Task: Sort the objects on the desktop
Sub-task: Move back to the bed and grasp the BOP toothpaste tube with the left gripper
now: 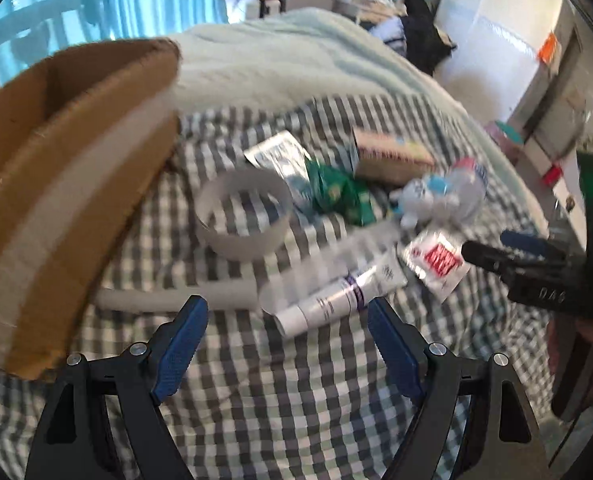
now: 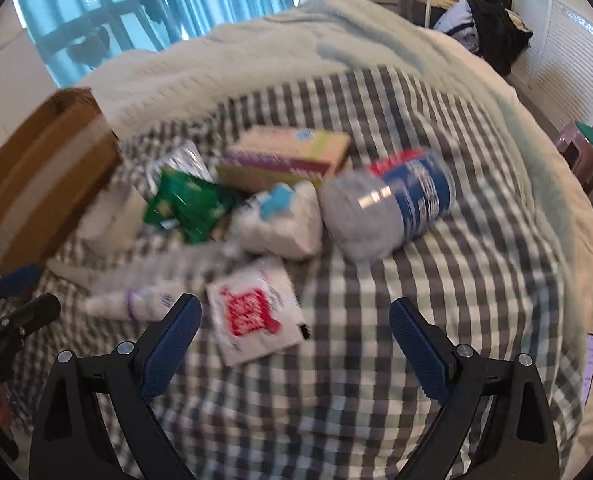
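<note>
Both views are motion-blurred. A heap of small objects lies on a checked cloth (image 2: 436, 300) spread over a bed; places below are given relative to the cardboard box (image 1: 68, 184), which stands open at the cloth's left edge.

Just right of the box: a clear ring (image 1: 242, 216) lying flat, with a white bar (image 1: 176, 298) nearer the camera beside it. Further right, a foil packet (image 1: 274, 154) and a green packet (image 2: 186, 204) touch each other. Beyond these, well away from the box, lie a flat carton (image 2: 284, 156), a white pouch (image 2: 280, 220) and a bottle (image 2: 392, 204) on its side, blue-labelled, red-capped. Nearest the grippers, a white tube (image 1: 336, 302) and a white sachet (image 2: 252, 312) with red print lie side by side.

The left gripper (image 1: 287, 322) hangs over the cloth just short of the tube, jaws wide apart, holding nothing. The right gripper (image 2: 295, 320) hangs by the sachet, jaws likewise wide apart and empty.
</note>
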Action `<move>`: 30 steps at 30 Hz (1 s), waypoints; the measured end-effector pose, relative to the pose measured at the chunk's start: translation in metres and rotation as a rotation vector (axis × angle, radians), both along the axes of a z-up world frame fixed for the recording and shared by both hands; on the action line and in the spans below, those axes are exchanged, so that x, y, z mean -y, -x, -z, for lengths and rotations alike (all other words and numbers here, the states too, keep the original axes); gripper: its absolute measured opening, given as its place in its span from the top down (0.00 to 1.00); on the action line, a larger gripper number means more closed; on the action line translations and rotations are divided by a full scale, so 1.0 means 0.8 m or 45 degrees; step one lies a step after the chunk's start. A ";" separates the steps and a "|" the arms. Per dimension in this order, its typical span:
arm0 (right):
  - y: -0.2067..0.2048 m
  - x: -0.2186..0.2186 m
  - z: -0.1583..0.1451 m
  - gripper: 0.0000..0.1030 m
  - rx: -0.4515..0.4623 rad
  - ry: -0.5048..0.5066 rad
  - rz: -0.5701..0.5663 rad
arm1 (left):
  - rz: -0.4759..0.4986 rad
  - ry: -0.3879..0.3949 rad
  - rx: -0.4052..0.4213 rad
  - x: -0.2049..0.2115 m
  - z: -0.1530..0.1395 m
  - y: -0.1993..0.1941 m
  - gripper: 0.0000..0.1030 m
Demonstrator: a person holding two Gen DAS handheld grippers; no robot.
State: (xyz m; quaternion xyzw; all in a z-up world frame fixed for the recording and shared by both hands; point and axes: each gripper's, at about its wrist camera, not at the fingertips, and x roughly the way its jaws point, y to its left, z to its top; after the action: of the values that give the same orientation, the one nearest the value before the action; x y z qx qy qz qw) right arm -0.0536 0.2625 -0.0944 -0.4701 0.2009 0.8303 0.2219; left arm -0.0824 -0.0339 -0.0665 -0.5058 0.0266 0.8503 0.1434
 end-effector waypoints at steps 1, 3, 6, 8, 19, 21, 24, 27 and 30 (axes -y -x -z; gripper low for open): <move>0.003 0.001 0.004 0.07 0.007 0.001 -0.017 | 0.013 0.001 0.012 -0.003 0.007 0.001 0.18; 0.007 0.003 0.007 0.07 0.004 0.001 -0.046 | 0.038 0.003 0.035 -0.012 0.023 0.004 0.18; 0.016 0.010 0.009 0.07 0.000 0.000 -0.097 | 0.076 0.004 0.038 -0.025 0.036 0.008 0.18; 0.024 0.014 0.013 0.07 0.011 -0.013 -0.130 | 0.096 0.045 0.001 -0.036 0.039 0.011 0.18; 0.029 0.011 0.025 0.21 0.043 -0.051 -0.181 | 0.307 0.162 -0.102 -0.089 0.050 0.011 0.18; 0.030 0.011 0.023 0.25 0.037 -0.049 -0.181 | 0.347 0.194 -0.116 -0.093 0.056 0.008 0.21; 0.031 0.015 0.021 0.29 0.027 -0.035 -0.193 | 0.429 0.224 -0.142 -0.094 0.060 0.002 0.40; 0.033 0.024 0.021 0.32 0.038 -0.040 -0.217 | 0.468 0.212 -0.153 -0.095 0.057 -0.009 0.74; 0.033 0.033 0.019 0.53 0.048 -0.036 -0.233 | 0.487 0.279 -0.212 -0.097 0.060 -0.024 0.74</move>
State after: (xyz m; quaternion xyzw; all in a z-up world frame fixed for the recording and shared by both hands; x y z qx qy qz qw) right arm -0.0804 0.2360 -0.1096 -0.4988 0.1414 0.8409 0.1555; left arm -0.0629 0.0440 -0.1145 -0.4322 0.2257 0.8384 0.2435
